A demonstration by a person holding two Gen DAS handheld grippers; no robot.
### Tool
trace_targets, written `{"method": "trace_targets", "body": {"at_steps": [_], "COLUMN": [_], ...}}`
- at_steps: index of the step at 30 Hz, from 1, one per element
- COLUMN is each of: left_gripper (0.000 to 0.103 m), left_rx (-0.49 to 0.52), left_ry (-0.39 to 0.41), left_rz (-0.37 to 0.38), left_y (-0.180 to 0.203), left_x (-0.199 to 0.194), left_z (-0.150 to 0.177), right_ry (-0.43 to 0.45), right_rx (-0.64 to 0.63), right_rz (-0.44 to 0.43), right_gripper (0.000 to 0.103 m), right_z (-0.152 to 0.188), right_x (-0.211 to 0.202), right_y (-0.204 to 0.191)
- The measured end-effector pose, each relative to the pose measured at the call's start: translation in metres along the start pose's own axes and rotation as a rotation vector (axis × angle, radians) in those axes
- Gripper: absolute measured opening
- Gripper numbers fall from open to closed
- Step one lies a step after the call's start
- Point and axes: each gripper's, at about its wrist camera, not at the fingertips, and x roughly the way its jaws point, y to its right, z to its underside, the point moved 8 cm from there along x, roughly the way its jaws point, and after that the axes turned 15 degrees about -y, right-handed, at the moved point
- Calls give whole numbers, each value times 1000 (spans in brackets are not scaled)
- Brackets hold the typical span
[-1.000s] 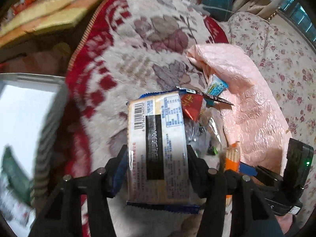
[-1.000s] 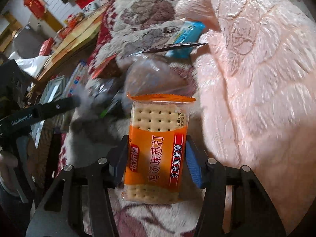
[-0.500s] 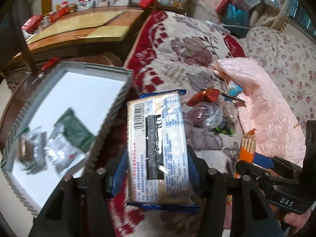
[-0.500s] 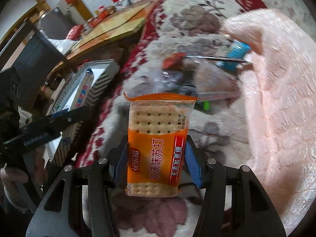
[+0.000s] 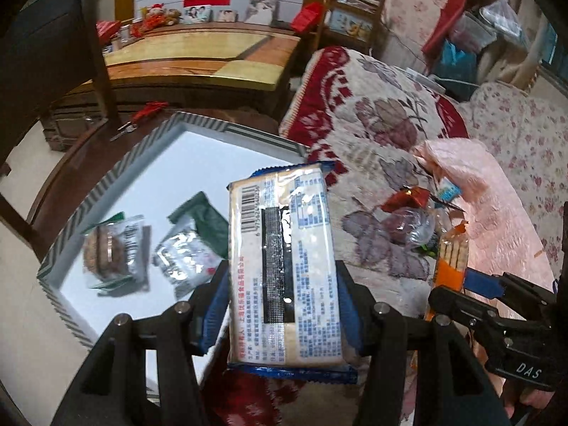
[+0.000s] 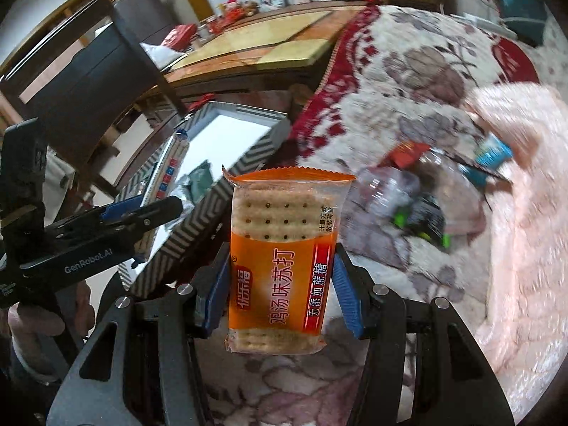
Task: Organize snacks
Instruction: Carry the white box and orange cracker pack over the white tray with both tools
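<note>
My left gripper [image 5: 282, 316] is shut on a blue-edged cracker pack [image 5: 280, 255], held above the near right edge of a white box with a grey striped rim [image 5: 106, 184]. The box holds a cookie pack [image 5: 113, 252], a silver packet [image 5: 184, 255] and a green packet [image 5: 209, 220]. My right gripper [image 6: 280, 301] is shut on an orange soda-cracker pack [image 6: 284, 266], held over the floral blanket just right of the box [image 6: 198, 209]. The left gripper also shows in the right wrist view [image 6: 142, 213], over the box.
Loose snacks [image 5: 415, 216] lie in a pile on the floral blanket [image 5: 372, 124] beside a pink quilt [image 5: 490, 195]. A wooden table [image 5: 198, 60] stands behind the box, with a dark chair [image 6: 88, 71] to the left.
Both grippers have swung left and away from the snack pile with their packs. The white box has come into view under the left gripper.
</note>
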Motion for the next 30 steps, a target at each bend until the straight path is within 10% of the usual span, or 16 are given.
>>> {"method": "trace_targets", "body": {"at_steps": [30], "left_gripper": [58], "left_rx": [-290], "left_ry": [-32], "left_rz": [-108], "left_y": [-129], "left_x": [26], "left_z": [-4], "right_ry": [-148], "right_rx": [-219], "right_rz": [-42], "right_gripper": [53], "right_z": [-139], "right_x": [120], "right_y": [-120]}}
